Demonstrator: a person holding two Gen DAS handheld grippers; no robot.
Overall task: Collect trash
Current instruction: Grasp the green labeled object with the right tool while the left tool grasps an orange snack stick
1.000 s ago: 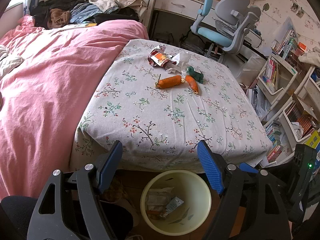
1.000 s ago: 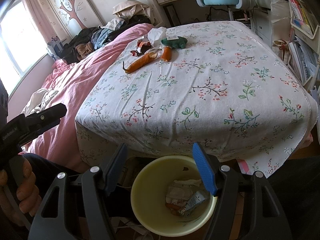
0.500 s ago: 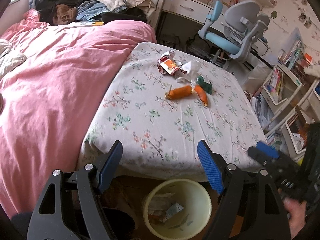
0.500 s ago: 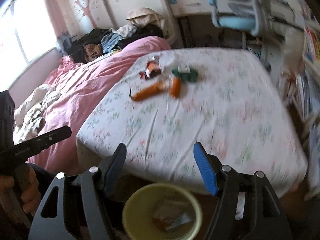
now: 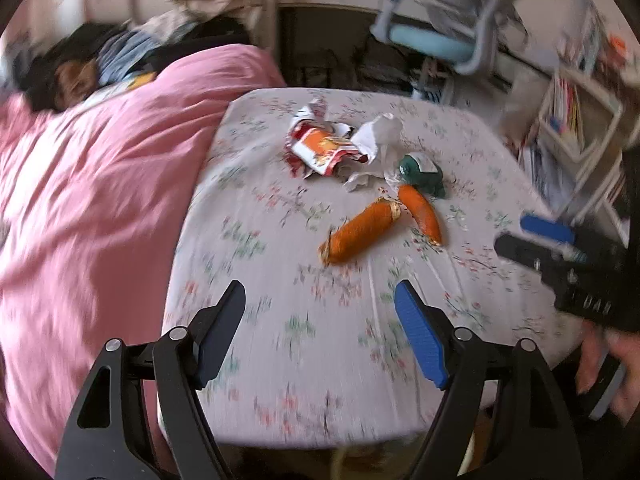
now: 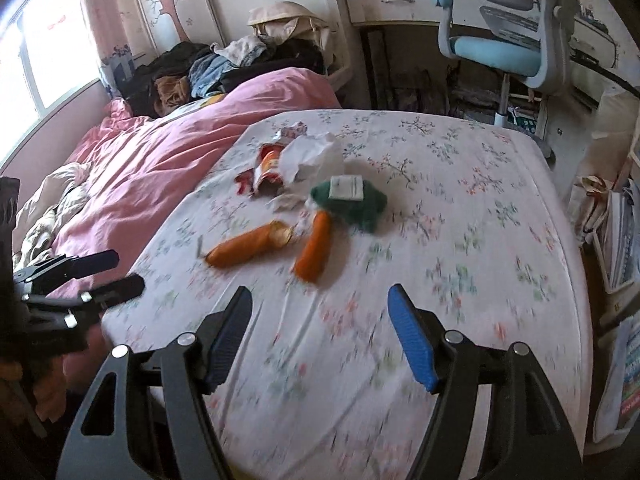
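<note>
Trash lies in a cluster on the floral sheet [image 5: 312, 344]: a red and orange snack wrapper [image 5: 324, 148] [image 6: 268, 168], crumpled white paper [image 5: 380, 136] [image 6: 312, 156], two orange sausage-shaped wrappers [image 5: 360, 232] [image 5: 420, 212] [image 6: 248, 244] [image 6: 316, 248] and a green plush piece with a white label [image 5: 420, 170] [image 6: 348, 200]. My left gripper [image 5: 320, 332] is open and empty, short of the orange wrappers. My right gripper [image 6: 320, 336] is open and empty, just short of the same cluster. Each gripper shows in the other's view, the right one [image 5: 560, 248] and the left one [image 6: 80, 276].
A pink duvet [image 5: 88, 200] covers the bed's left side, with piled clothes [image 6: 208, 68] at its head. A blue and grey desk chair [image 6: 508, 40] and a white desk stand behind. Book shelves [image 5: 568, 120] line the right. The bin's yellow rim barely shows below the bed edge [image 5: 340, 460].
Both grippers have moved up from over the yellow bin and forward over the bed toward the trash cluster. The bin has dropped out of view. Both stay open.
</note>
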